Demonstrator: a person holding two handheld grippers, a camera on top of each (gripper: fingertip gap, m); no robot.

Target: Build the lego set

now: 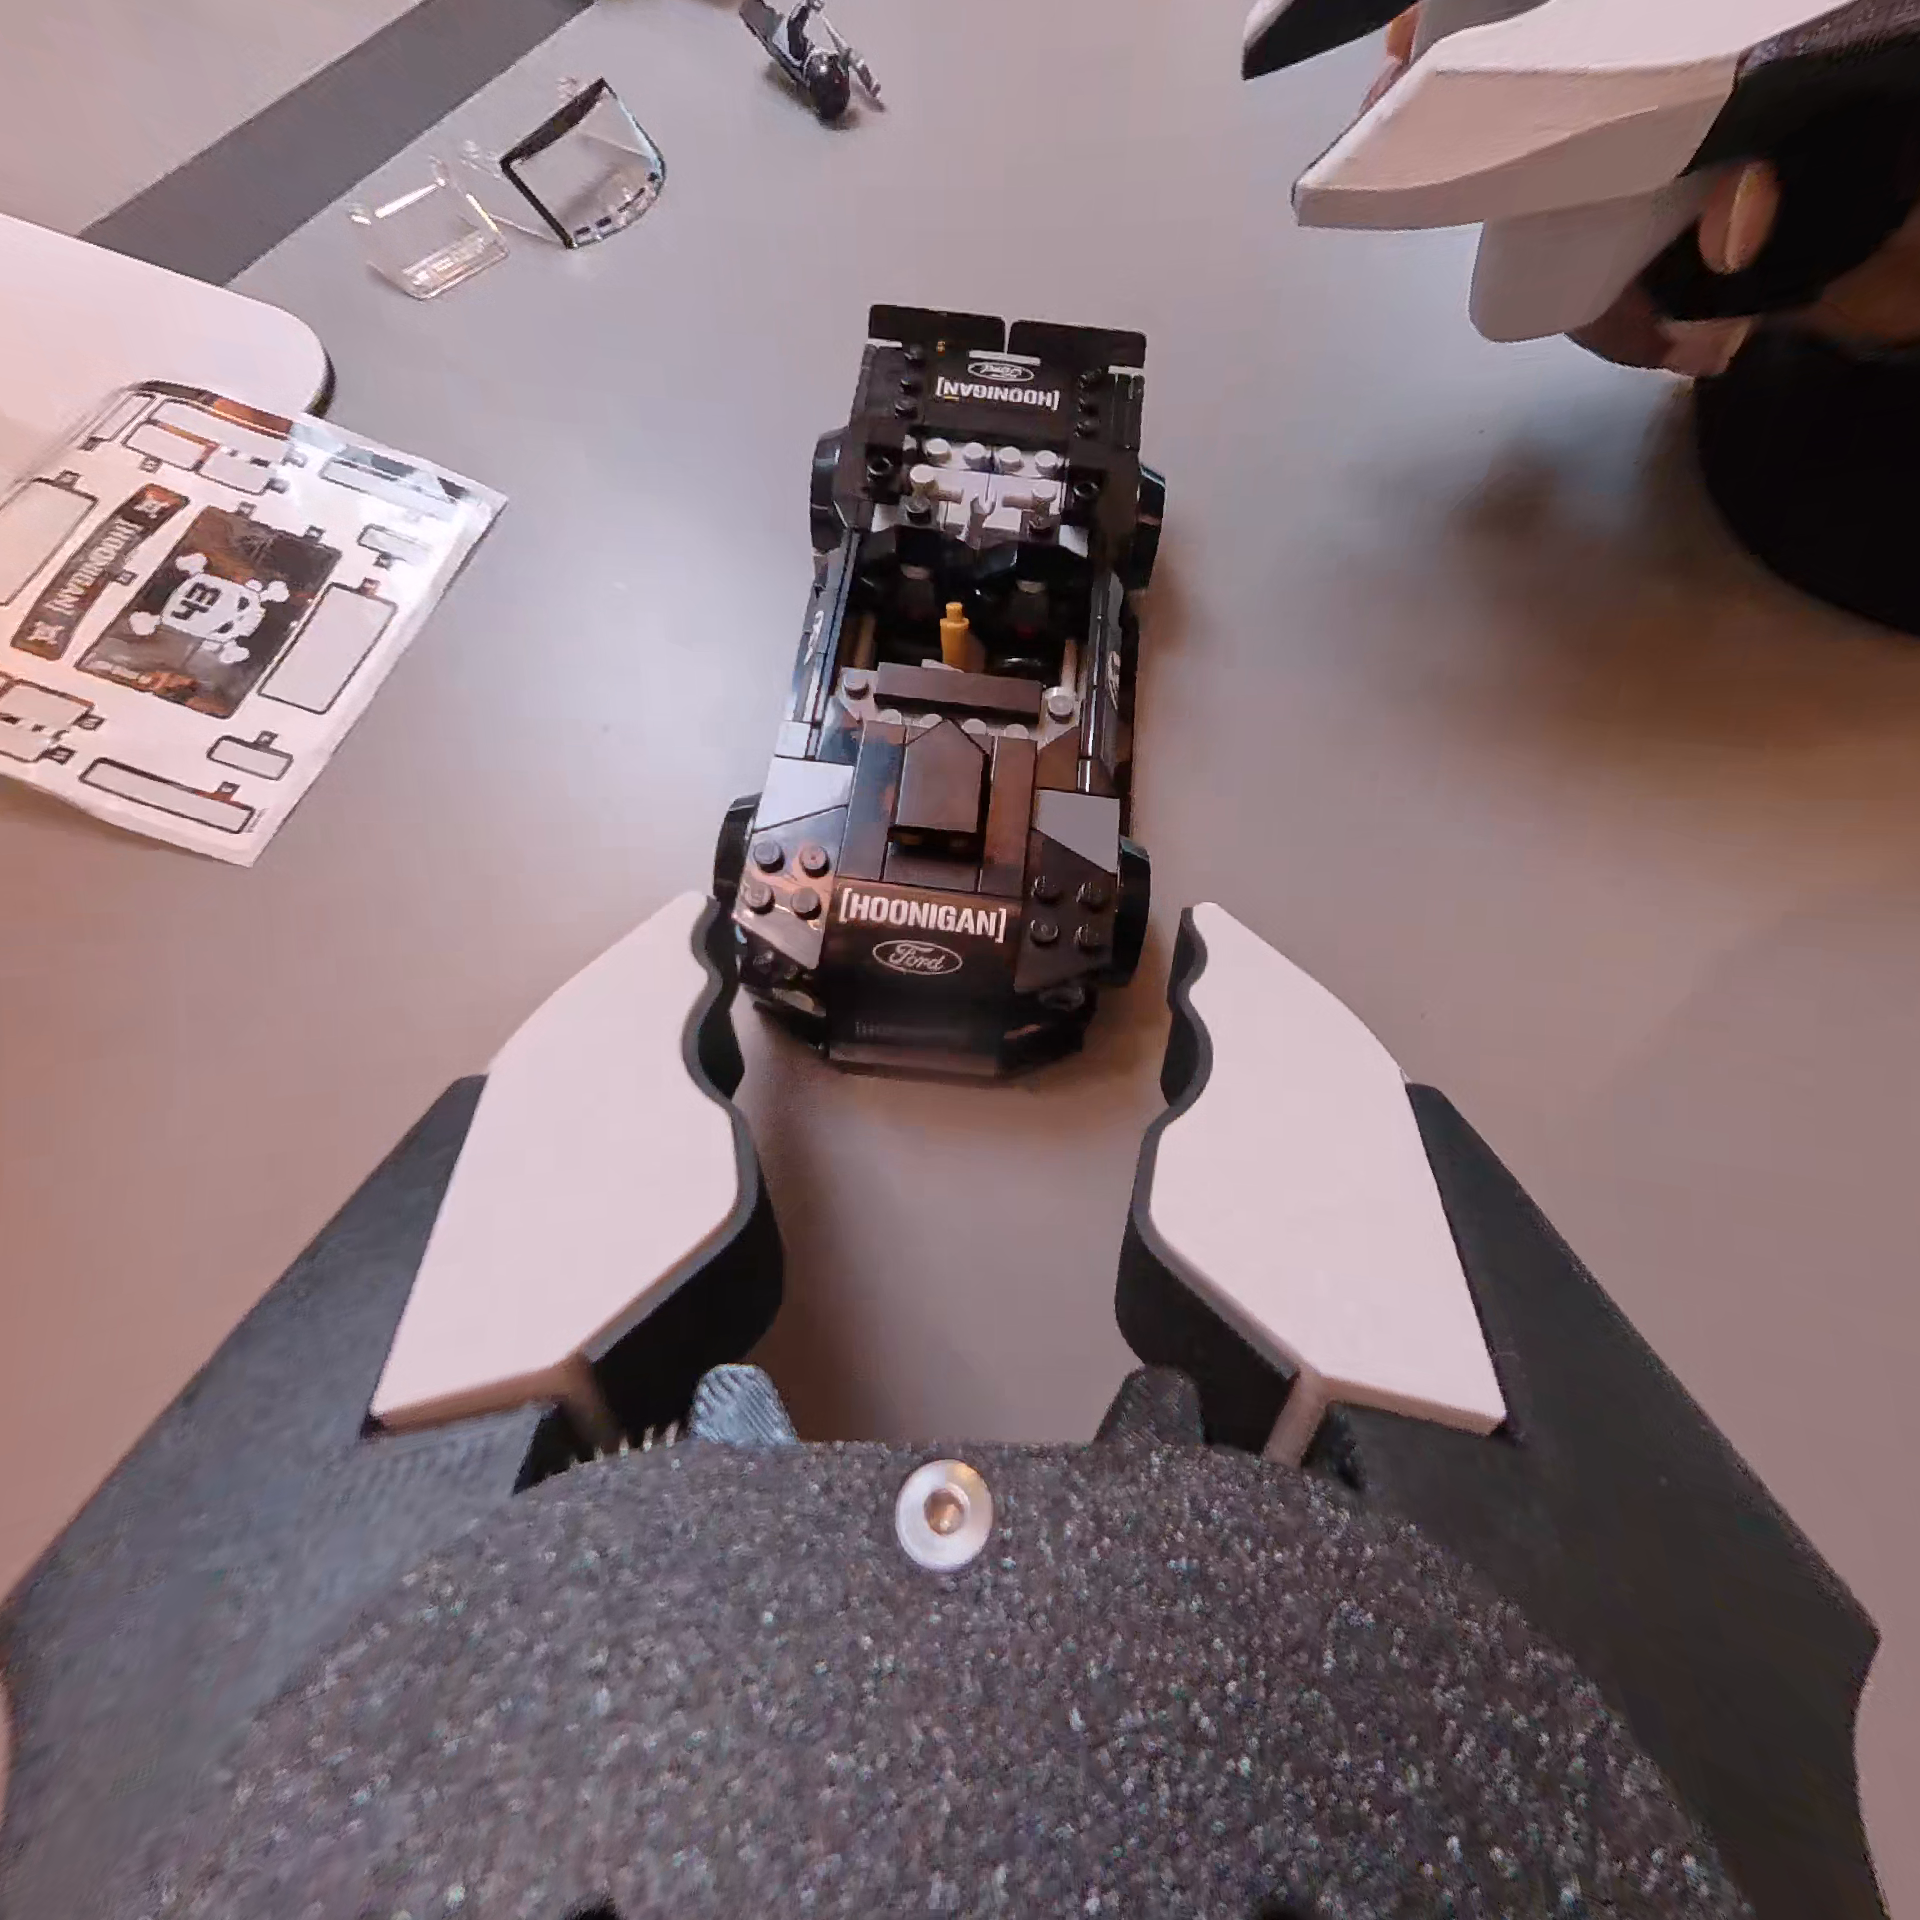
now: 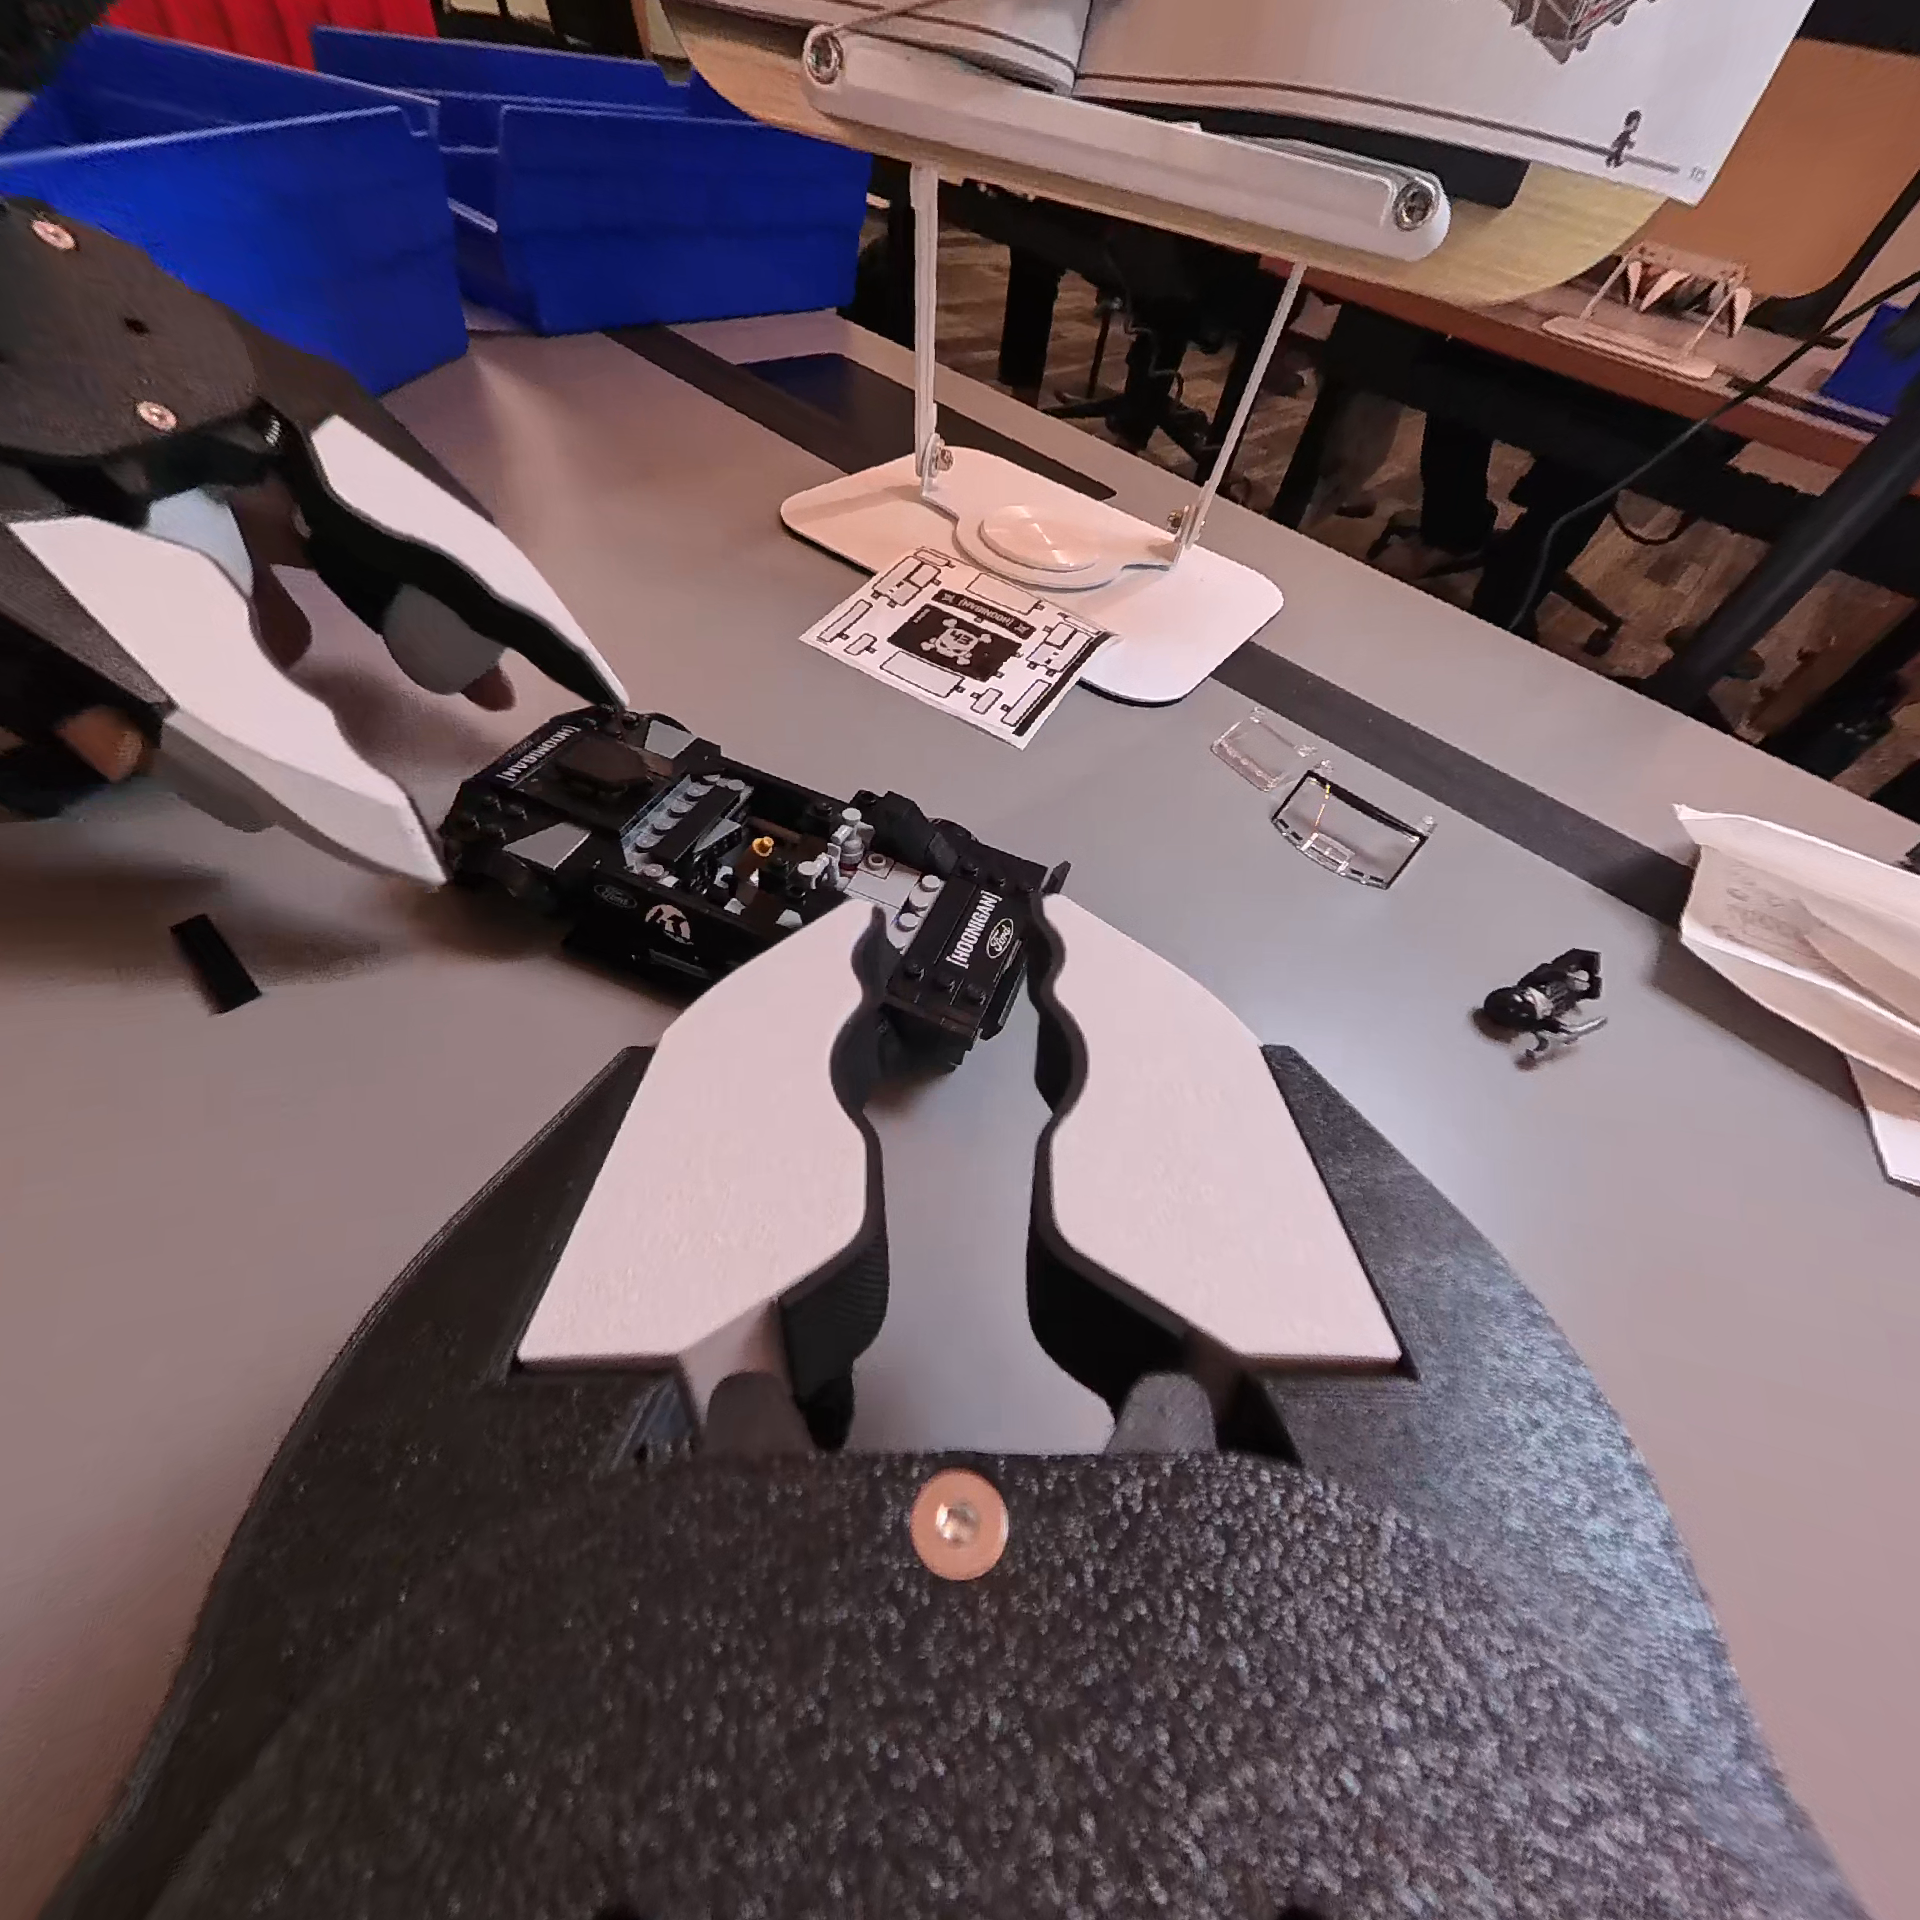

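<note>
Both grippers flank the toy car (image 1: 940,686) on the grey table (image 1: 1351,831): left gripper (image 1: 940,997) spread wide at its nose, right gripper (image 2: 951,971) parted around its tail, neither clamping. Light, rigid, brittle bricks; probably best held low by the sides.

Roofless black lego car (image 1: 951,686) upright on grey table (image 1: 1455,831)
</note>
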